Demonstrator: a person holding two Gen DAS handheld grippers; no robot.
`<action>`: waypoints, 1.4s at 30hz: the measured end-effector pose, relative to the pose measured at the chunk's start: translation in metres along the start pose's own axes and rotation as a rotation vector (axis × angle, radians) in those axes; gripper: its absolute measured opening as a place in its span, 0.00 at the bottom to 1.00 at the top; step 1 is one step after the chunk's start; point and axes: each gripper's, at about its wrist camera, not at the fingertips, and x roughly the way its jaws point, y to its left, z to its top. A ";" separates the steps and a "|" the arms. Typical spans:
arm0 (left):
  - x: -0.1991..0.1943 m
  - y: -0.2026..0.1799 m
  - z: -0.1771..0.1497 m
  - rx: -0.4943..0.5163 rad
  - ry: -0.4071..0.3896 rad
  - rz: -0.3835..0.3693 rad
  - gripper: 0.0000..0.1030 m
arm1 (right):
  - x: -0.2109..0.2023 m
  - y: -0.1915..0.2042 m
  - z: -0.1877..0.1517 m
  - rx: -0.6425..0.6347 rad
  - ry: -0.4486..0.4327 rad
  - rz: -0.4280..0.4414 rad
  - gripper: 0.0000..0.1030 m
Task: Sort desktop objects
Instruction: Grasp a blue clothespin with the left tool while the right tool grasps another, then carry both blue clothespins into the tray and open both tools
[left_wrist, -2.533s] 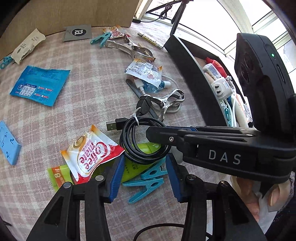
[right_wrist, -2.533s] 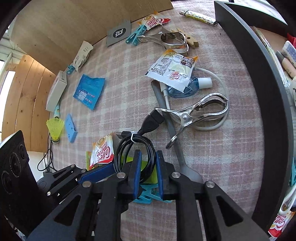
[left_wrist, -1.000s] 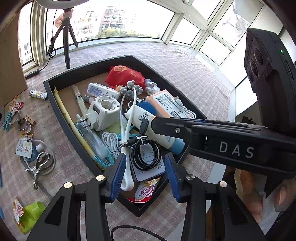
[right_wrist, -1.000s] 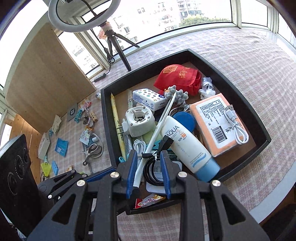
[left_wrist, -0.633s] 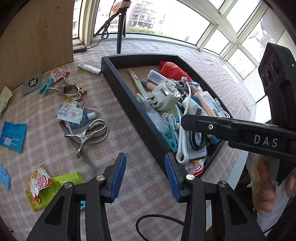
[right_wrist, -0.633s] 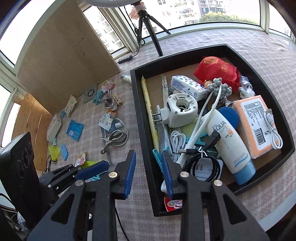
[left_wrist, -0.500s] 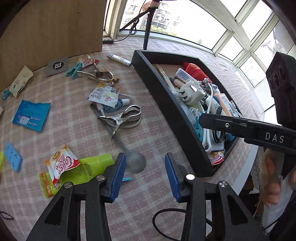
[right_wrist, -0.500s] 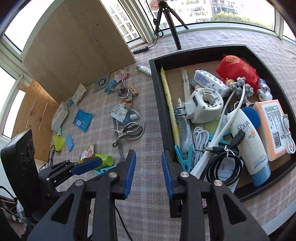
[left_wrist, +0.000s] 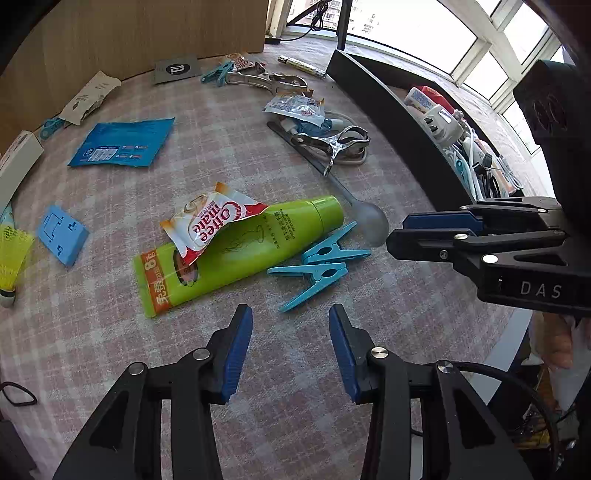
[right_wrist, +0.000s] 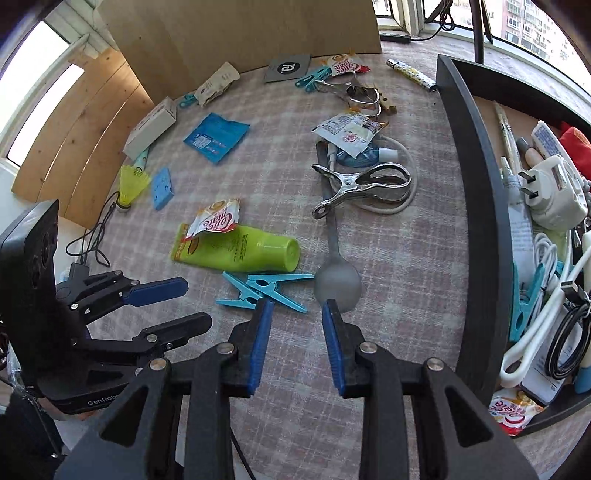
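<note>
A green tube (left_wrist: 236, 251) lies on the checked cloth with a Coffee-mate sachet (left_wrist: 210, 221) on it; both show in the right wrist view too, the tube (right_wrist: 251, 254) and the sachet (right_wrist: 216, 220). Two blue clothespins (left_wrist: 321, 266) (right_wrist: 266, 290) lie beside the tube. A grey spoon (right_wrist: 337, 280) lies to their right. My left gripper (left_wrist: 290, 343) is open and empty, just short of the clothespins. My right gripper (right_wrist: 295, 325) is open and empty, just short of the spoon bowl. The black coiled cable (right_wrist: 565, 343) lies in the black tray (right_wrist: 480, 229).
A metal clip (right_wrist: 365, 188), another sachet (right_wrist: 349, 133), a blue packet (right_wrist: 216, 136), a blue card (right_wrist: 162, 188), a yellow shuttlecock (right_wrist: 131, 184), a white box (right_wrist: 151, 125) and a lighter (right_wrist: 410, 75) lie on the cloth. The tray holds a charger (right_wrist: 554, 192) and several other items.
The right gripper carried the black cable from the cloth to the tray and let it go there. Both grippers then swung back over the cloth and came low near the clothespins and spoon.
</note>
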 end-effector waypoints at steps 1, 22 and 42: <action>0.003 -0.003 0.000 0.019 0.000 0.003 0.36 | 0.004 0.003 -0.001 -0.023 0.001 -0.018 0.27; 0.028 -0.026 0.010 0.133 -0.002 0.016 0.14 | 0.043 0.023 0.004 -0.240 0.042 -0.067 0.16; 0.023 -0.027 0.003 -0.029 -0.024 0.064 0.13 | 0.042 0.029 0.005 -0.206 0.017 -0.047 0.04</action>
